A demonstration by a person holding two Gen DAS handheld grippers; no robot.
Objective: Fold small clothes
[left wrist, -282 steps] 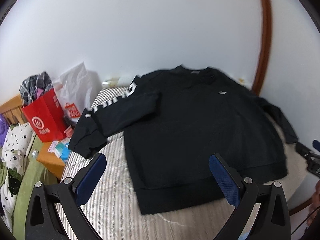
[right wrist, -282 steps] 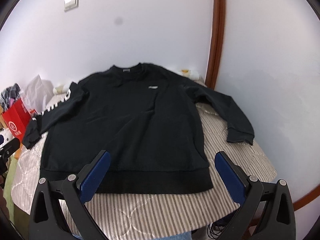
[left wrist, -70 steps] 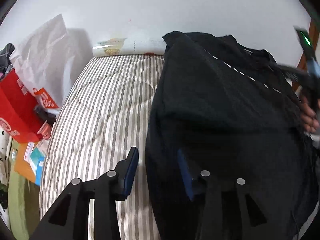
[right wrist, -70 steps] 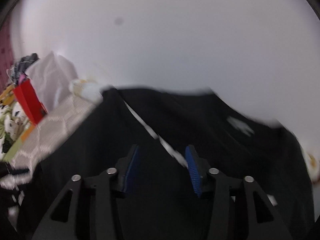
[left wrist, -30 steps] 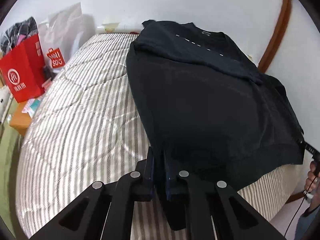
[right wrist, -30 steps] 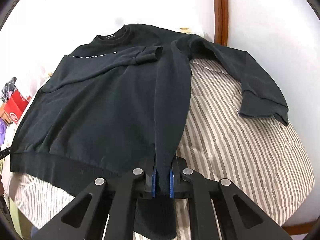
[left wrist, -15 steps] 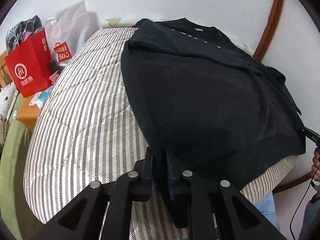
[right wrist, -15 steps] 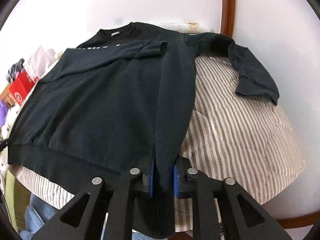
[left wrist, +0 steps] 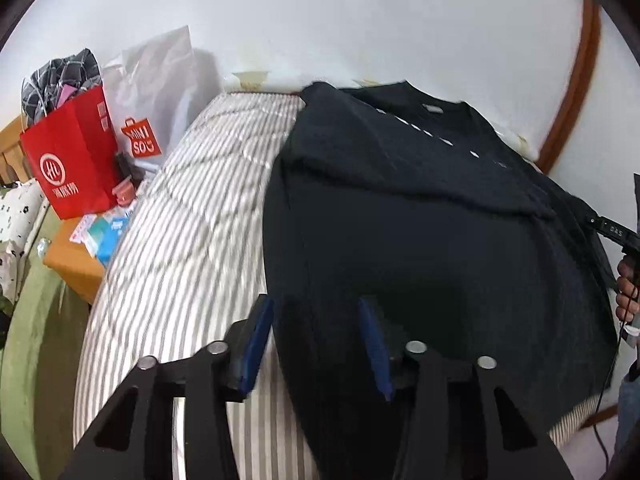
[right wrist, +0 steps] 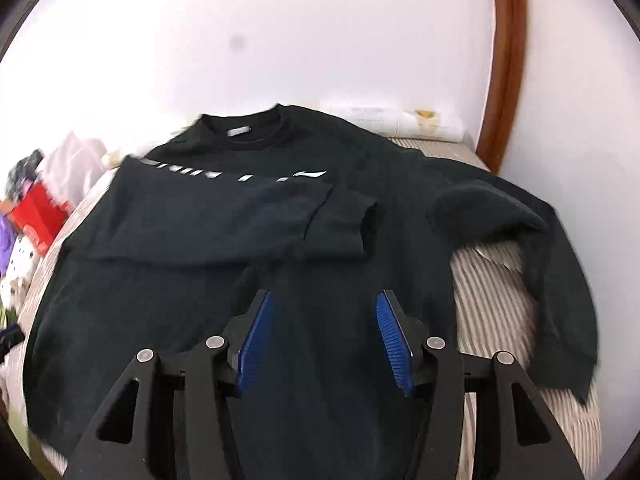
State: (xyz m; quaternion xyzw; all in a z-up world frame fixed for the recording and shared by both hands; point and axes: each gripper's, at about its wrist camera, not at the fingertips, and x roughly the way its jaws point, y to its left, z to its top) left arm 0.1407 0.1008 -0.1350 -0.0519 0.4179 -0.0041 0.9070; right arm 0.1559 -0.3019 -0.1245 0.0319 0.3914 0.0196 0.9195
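Below, striped mattress [left wrist: 192, 240], white wall [left wrist: 360, 20]

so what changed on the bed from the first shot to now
The black long-sleeved sweatshirt, first spread flat, now has its lettered sleeve folded across the chest. A second ago both grippers pinched its hem; now the left gripper and right gripper are opening, their pads off the cloth. The other sleeve still lies out on the striped mattress, and the red paper bag is unmoved.

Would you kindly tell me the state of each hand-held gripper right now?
Left hand-held gripper: opening, pads off the black sweatshirt.
Right hand-held gripper: opening, holding nothing.
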